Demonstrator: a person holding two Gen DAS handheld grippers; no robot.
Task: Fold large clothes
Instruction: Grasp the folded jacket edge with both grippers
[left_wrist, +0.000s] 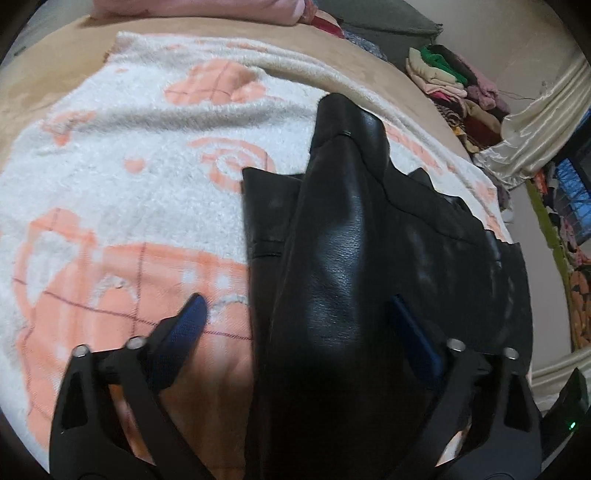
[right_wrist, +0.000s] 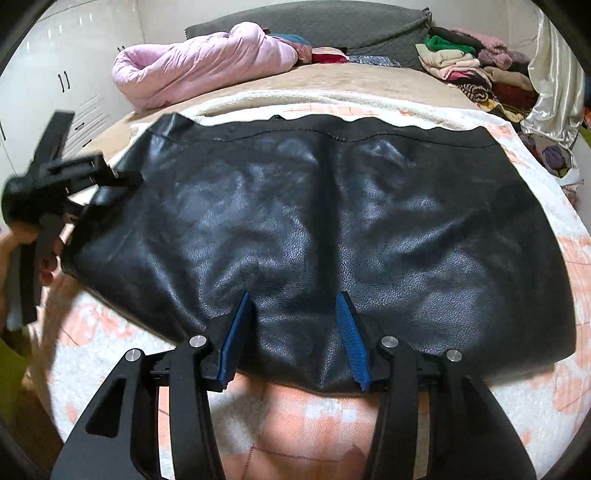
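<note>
Black leather garment (right_wrist: 317, 236) — glossy, with a stitched hem along its far edge — lies spread on a white fleece blanket (left_wrist: 122, 155) with peach patterns, which covers a tan bed (right_wrist: 332, 79). In the right wrist view it fills most of the picture, its near edge bulging toward the camera.

The right tongs (right_wrist: 295, 325) sit over that near edge. Their blue pads (right_wrist: 349, 332) stand partly apart with a fold of the leather lying between them; the pads flank the fold, but whether they press on it cannot be told.

The left tongs (left_wrist: 295, 321) are spread wide. A long raised ridge of the black leather runs up between the two fingers, with one blue pad (left_wrist: 190, 321) well out over the blanket and clear of the leather, and the other largely hidden beside the ridge. In the right wrist view the left tongs (right_wrist: 122, 179) appear blurred at the garment's left end, held by a person's hand (right_wrist: 22, 240), with the tips at the leather's corner.

At the head of the bed lie a rolled pink quilt (right_wrist: 199, 59) and a grey cushion (right_wrist: 332, 26). A stack of folded clothes (right_wrist: 472, 70) sits at the far right corner, beside a shiny cream curtain (right_wrist: 554, 74). White cupboard doors (right_wrist: 55, 74) stand on the left.
</note>
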